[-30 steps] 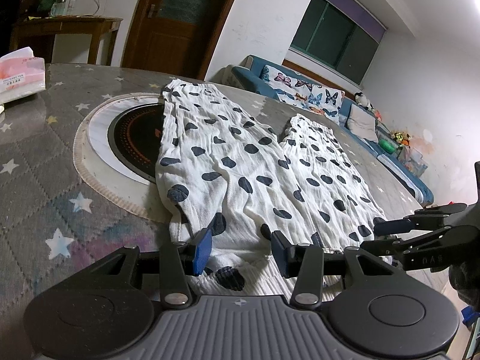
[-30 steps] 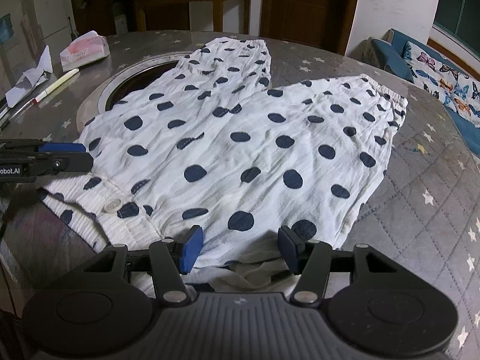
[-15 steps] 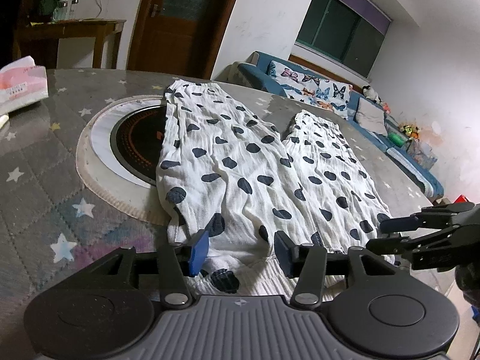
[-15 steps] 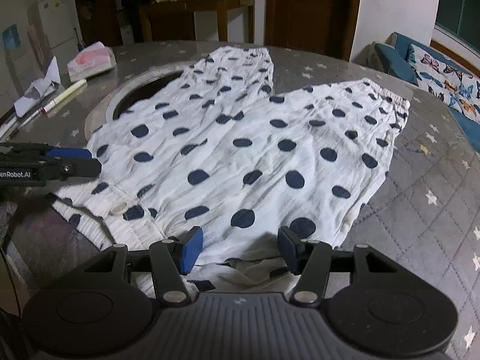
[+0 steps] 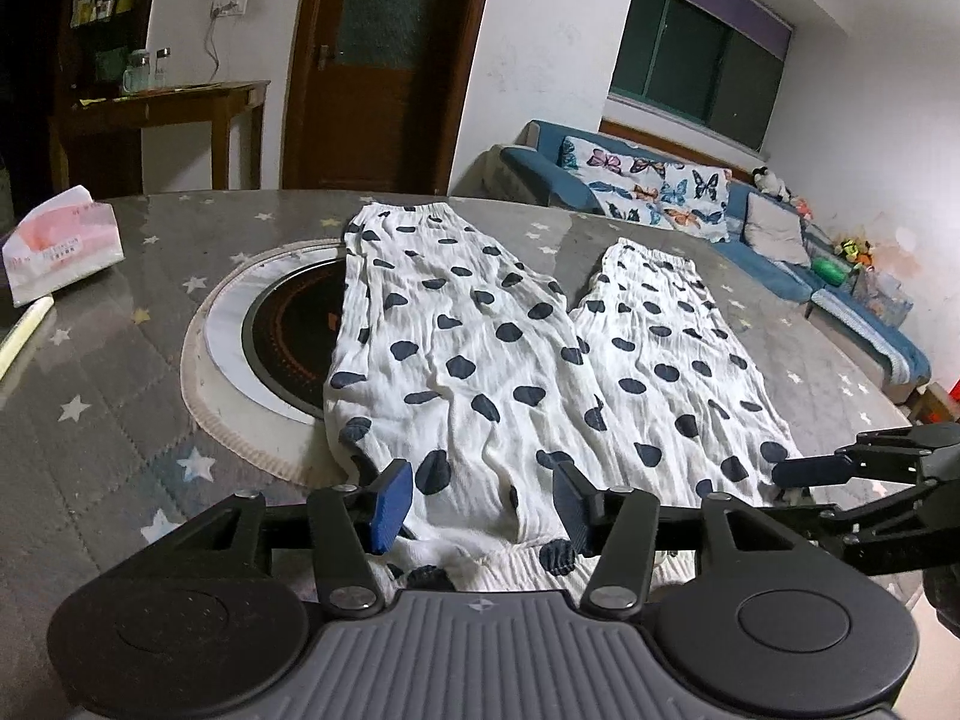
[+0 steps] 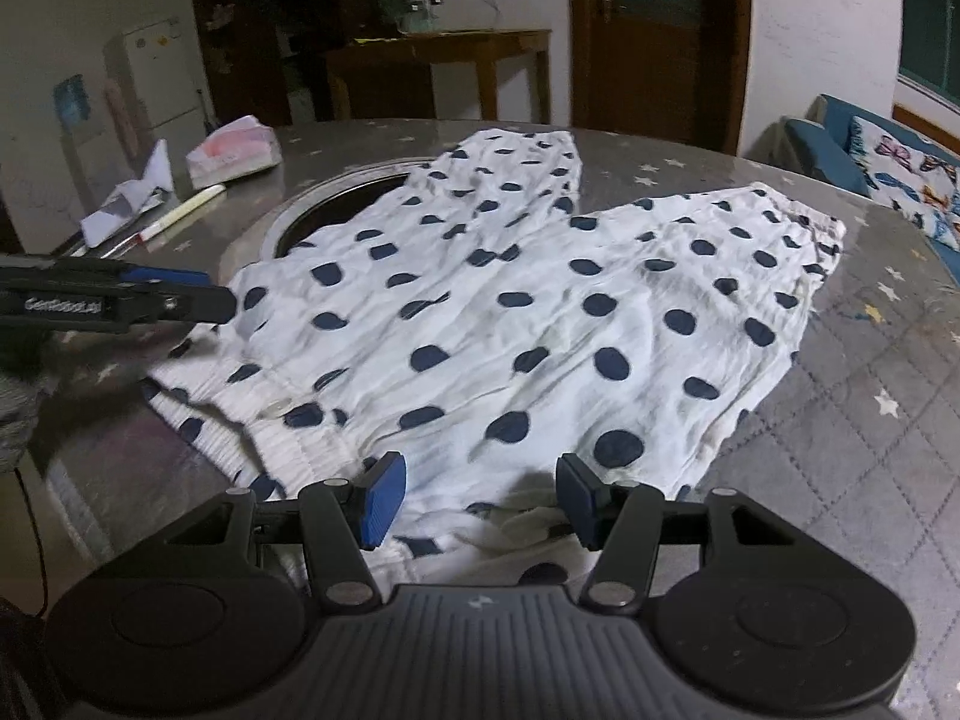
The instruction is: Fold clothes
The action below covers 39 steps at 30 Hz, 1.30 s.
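White trousers with dark blue dots point(image 5: 480, 360) point(image 6: 510, 312) lie flat on the grey star-patterned table point(image 5: 108, 372), legs pointing away and the ribbed waistband point(image 6: 300, 450) at the near edge. My left gripper point(image 5: 483, 501) hovers over the left part of the waistband. Its jaws are opening, and the cloth lies below them, not pressed by the pads. My right gripper point(image 6: 480, 498) hangs open over the right part of the waistband, gripping nothing. Each gripper shows in the other's view, the right gripper point(image 5: 798, 492) at the right edge and the left gripper point(image 6: 198, 294) at the left edge.
A round cooktop point(image 5: 288, 330) is set into the table, partly under the left trouser leg. A tissue box point(image 5: 60, 246), a pen point(image 6: 180, 216) and folded paper point(image 6: 132, 198) lie at the far left. A blue sofa point(image 5: 660, 192) stands beyond the table.
Both grippers have drawn back a little from the trousers, the left one also rising. The left jaws stand wider apart. The trousers have not moved.
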{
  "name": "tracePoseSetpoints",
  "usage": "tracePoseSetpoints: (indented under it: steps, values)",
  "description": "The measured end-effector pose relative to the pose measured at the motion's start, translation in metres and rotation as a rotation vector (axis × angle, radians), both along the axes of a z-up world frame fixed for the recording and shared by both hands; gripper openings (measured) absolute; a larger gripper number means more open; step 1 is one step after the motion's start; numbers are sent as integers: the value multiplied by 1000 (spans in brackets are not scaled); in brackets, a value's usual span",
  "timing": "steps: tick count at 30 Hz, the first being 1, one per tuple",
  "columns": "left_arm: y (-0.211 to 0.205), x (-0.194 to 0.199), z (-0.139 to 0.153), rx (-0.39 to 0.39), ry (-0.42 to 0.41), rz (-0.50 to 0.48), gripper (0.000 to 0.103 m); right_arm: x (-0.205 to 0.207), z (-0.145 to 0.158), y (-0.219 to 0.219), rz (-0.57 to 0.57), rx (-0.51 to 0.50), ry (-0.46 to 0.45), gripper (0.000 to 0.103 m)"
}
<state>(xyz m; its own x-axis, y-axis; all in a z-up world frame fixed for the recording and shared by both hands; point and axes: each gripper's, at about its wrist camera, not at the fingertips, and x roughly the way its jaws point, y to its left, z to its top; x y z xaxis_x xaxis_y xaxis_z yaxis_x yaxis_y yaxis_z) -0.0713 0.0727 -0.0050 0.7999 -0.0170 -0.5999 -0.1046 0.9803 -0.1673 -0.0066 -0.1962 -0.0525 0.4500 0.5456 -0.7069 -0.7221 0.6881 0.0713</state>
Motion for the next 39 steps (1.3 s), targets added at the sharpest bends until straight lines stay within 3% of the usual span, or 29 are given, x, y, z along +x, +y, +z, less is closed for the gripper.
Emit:
tracePoseSetpoints:
  steps: [10,17,23,32,39]
  values:
    - [-5,2,-21,115,114,38,55,-11,-2,-18,49,45,-41,57]
    - [-16,4,5,155,68,27,55,-6,-1,-26,41,71,-37,57]
    - [-58,11,18,127,35,-150,55,1,0,-42,34,99,-11,57]
    - [-144,13,10,127,40,-478,60,53,10,-90,-159,146,5,53]
    - [-186,26,-14,248,95,-533,59,117,9,-108,-279,176,57,50]
